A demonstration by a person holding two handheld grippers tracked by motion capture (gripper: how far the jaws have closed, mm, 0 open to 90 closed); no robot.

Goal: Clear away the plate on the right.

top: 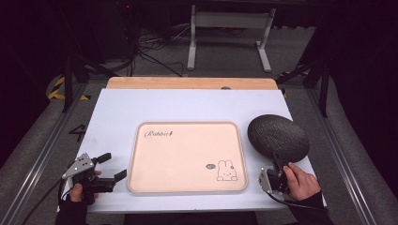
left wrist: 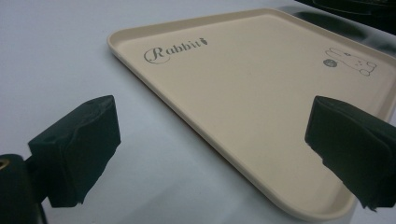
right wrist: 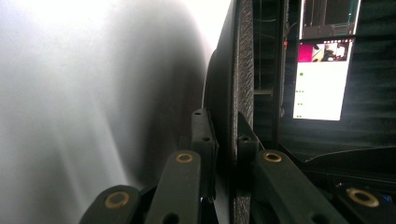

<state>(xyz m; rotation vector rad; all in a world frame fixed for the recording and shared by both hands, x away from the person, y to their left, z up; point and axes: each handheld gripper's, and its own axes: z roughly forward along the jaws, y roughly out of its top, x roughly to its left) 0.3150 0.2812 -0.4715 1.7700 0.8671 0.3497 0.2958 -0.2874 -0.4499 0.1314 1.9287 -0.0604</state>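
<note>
A dark, rough-textured round plate (top: pixel 278 136) is at the right of the white table, its near rim pinched by my right gripper (top: pixel 279 161). In the right gripper view the plate (right wrist: pixel 243 70) stands edge-on between the two jaws of the right gripper (right wrist: pixel 226 149), which press on its rim. A beige tray (top: pixel 187 157) with a "Rabbit" script and a small rabbit drawing lies in the middle of the table. Left of it, my left gripper (top: pixel 115 165) is open and holds nothing. In the left gripper view, the left gripper (left wrist: pixel 210 130) points across the tray (left wrist: pixel 252 79).
The white table top (top: pixel 187 105) has a wooden strip (top: pixel 187 83) along its far edge. Beyond it are a metal stand (top: pixel 230 28) and cables on the floor. A lit monitor (right wrist: pixel 322 79) shows past the plate in the right gripper view.
</note>
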